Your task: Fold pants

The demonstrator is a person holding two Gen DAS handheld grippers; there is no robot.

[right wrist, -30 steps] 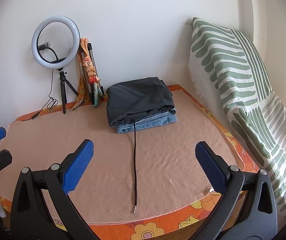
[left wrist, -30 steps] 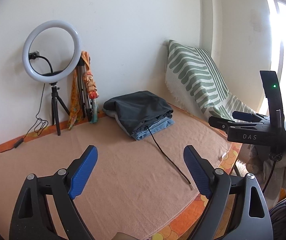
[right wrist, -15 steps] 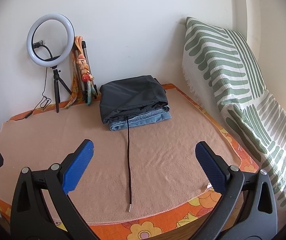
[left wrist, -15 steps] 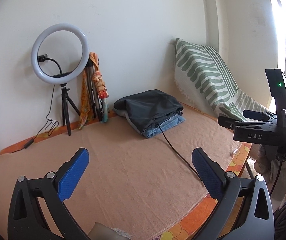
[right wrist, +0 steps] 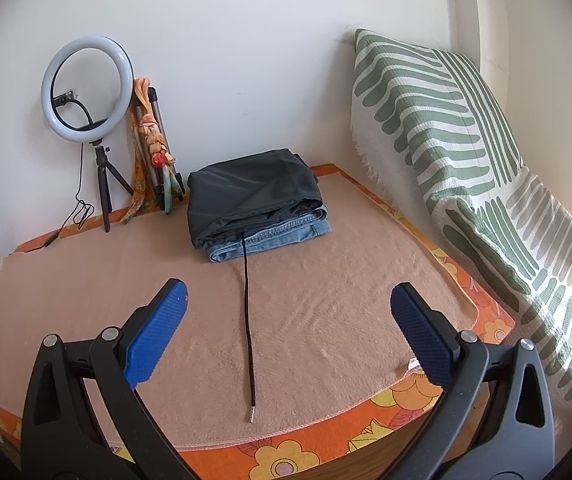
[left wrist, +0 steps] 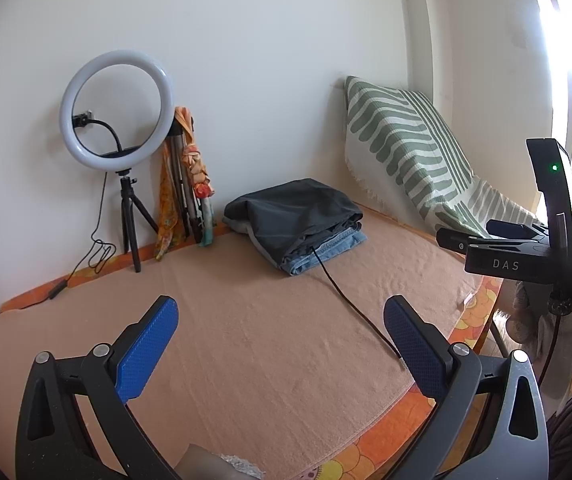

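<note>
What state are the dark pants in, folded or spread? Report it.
Folded: the dark pants lie as a compact stack atop folded jeans, drawstring trailing out.

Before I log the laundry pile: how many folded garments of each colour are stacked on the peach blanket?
Dark grey folded pants, on top, black drawstring trailing out: 1
Blue folded jeans, underneath: 1
Total: 2

A pale edge shows behind the stack in the left wrist view; I cannot tell whether it is another garment.

Folded pants (right wrist: 256, 204) on blanket (right wrist: 325, 312) at back; ring light (right wrist: 86, 88) left; cushion (right wrist: 445, 140) right
</note>
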